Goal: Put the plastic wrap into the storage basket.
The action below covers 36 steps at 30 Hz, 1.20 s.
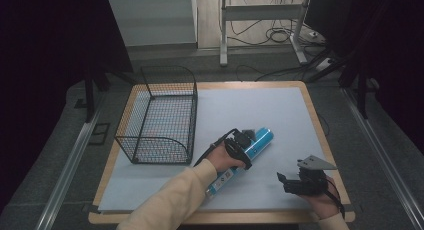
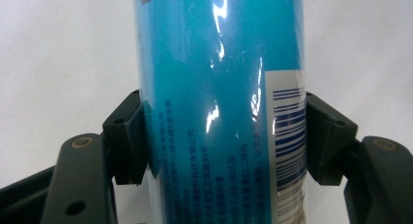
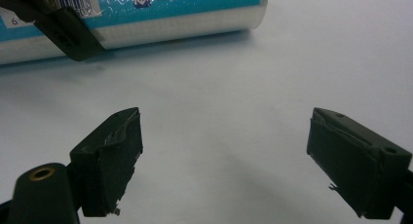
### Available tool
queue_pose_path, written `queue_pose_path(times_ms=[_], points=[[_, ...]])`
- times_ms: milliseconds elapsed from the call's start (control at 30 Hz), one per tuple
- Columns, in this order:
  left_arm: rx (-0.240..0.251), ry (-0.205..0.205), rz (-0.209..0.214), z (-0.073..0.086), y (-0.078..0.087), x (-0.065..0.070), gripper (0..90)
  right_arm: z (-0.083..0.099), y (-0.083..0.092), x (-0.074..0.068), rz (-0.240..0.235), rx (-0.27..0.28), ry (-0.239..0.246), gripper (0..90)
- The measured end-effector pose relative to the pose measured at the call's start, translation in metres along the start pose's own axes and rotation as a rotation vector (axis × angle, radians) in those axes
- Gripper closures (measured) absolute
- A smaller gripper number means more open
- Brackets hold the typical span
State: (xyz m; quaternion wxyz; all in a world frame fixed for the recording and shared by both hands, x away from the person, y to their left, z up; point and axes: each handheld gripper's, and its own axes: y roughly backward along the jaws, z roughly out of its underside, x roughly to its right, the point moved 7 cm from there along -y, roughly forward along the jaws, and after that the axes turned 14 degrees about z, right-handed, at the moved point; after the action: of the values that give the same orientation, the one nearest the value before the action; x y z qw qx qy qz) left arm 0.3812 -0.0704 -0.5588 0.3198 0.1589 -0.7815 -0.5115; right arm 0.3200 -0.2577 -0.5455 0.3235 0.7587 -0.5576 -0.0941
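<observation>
A long blue cylindrical tube (image 1: 261, 139) with a barcode label lies diagonally on the white mat (image 1: 260, 102), near its front centre. My left gripper (image 1: 247, 142) reaches over the tube's middle from above. In the left gripper view its jaws press on both sides of the tube (image 2: 219, 78), one pad (image 2: 127, 141) flat against the blue wrap. My right gripper (image 1: 283, 182) rests to the right near the table's front edge, apart from the tube. Its jaws stand wide in the right gripper view (image 3: 224, 156), with bare mat between them and the tube (image 3: 170, 14) lying beyond.
A black wire mesh basket (image 1: 135, 140) stands on the left part of the table with nothing visible in it. The wooden table edge (image 1: 320, 125) borders the mat. Behind the table are a metal frame and cables on the floor.
</observation>
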Motion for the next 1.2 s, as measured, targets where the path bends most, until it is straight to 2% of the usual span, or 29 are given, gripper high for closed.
queue_pose_path(times_ms=[100, 367, 667, 867, 1200], points=[[-0.015, 0.002, -0.005, 0.002, 0.002, -0.002, 30.9, 0.000, 0.001, 0.000, 0.002, 0.002, -0.002, 13.4], [-0.016, -0.005, -0.007, 0.001, 0.014, -0.004, 31.1, 0.000, -0.001, 0.001, 0.003, -0.002, -0.004, 13.5], [-0.021, -0.035, -0.023, -0.005, 0.033, 0.001, 31.3, 0.000, 0.000, 0.001, 0.001, -0.001, -0.006, 13.5], [0.004, -0.049, -0.015, -0.010, 0.048, 0.005, 31.4, 0.000, 0.000, 0.001, 0.002, 0.001, -0.008, 13.5], [0.025, -0.054, -0.028, -0.012, 0.067, 0.003, 31.4, 0.000, 0.000, 0.001, 0.001, 0.001, -0.006, 13.5]])
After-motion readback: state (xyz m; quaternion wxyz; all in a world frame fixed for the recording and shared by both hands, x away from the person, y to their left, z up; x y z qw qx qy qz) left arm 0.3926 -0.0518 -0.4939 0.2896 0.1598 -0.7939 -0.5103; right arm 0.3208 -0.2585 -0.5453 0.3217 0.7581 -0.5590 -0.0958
